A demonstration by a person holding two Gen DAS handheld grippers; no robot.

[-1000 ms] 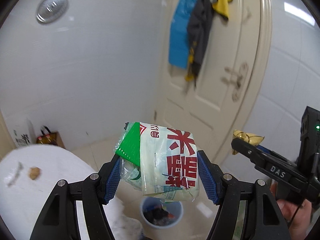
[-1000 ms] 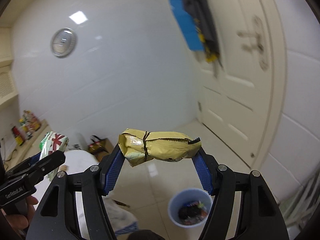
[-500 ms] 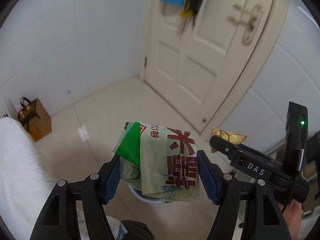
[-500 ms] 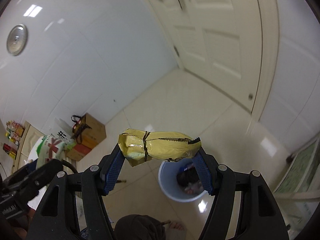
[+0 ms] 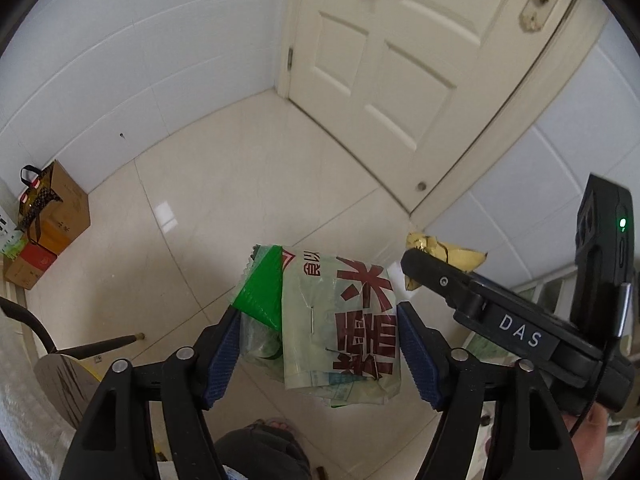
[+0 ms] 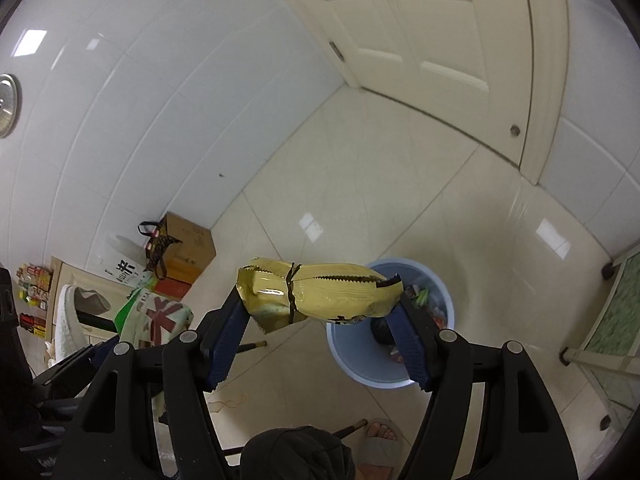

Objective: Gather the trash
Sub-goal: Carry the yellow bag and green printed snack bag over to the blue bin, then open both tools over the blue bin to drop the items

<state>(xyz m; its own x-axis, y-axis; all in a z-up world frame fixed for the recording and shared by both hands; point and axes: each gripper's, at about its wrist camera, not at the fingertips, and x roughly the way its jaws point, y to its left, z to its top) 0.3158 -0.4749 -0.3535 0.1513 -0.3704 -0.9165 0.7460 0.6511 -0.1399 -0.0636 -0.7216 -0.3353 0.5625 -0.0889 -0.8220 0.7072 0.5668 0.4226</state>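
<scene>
The left hand-held gripper has a crumpled plastic food bag, green and pale with large red characters, between its blue pads, and its jaws are opening; the right side of the bag looks just clear of its pad, though the pale plastic makes that gap hard to judge. The right hand-held gripper spans a gold snack wrapper endwise, the pads touching both ends while its jaws too begin to open. The blue waste bin stands on the tiled floor below and just past the right gripper's tips, already holding rubbish. To do the drop well, each piece should be carried over the bin's mouth before the jaws part fully: the wrapper overlaps the near rim, so a small nudge forward would likely keep it from glancing off. In the left view the bin cannot be seen at all, hidden behind the bag, so whether that bag is truly above it cannot be told. The bin's near side is cut off by the right gripper's finger, and its contents are too small to name.
</scene>
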